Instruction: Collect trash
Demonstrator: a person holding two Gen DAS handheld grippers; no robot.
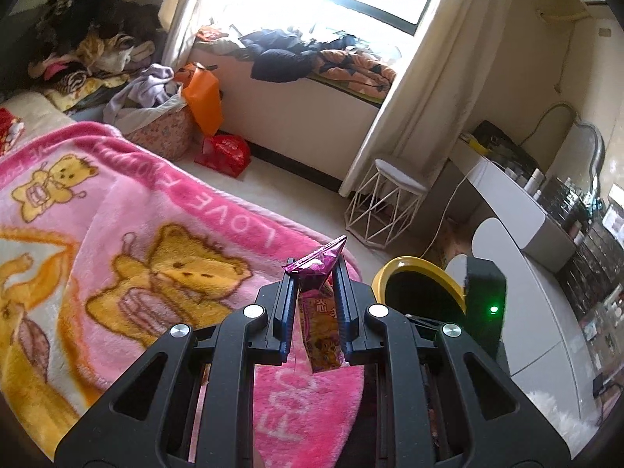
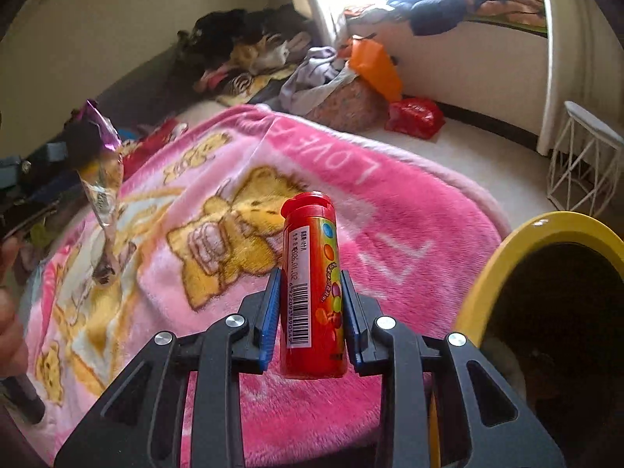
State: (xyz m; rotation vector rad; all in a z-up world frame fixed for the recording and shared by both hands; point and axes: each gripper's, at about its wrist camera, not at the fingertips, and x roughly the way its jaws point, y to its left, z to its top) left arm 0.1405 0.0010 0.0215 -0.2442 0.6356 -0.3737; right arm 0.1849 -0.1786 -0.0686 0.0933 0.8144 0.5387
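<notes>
On the left, the left gripper point(image 1: 316, 292) is clamped on a snack wrapper point(image 1: 318, 312), its jaws nearly together on the thin foil. The wrapper's long axis runs along the fingers: a crumpled purple end pokes out past the tips and the orange printed end hangs back toward the palm. Under it lies the pink blanket point(image 1: 128, 234) on the bed. In the right wrist view the same wrapper point(image 2: 102, 179) dangles at the far left, clear above the blanket.

In the middle, the right gripper point(image 2: 312, 292) is closed on a red candy tube point(image 2: 314, 292). The tube stands roughly upright between the blue pads, cap up, bottom below the fingers, leaning slightly. The pads meet it at about mid-length, so the hold looks firm.

To the right of both grippers sits the yellow bin point(image 2: 503, 261), mouth open and dark inside. From the right gripper its rim is just beside the tube, at lower right; from the left gripper the bin point(image 1: 386, 273) is also right of the tips, a little farther on. The right hand looks the nearer, so the tube probably goes in first with a short swing rightward over the rim.

Room seems adequate: the blanket's edge ends just short of the bin, the wire stool point(image 1: 390, 202) stands well apart beyond it, and a desk point(image 1: 546, 234) borders the far right.
</notes>
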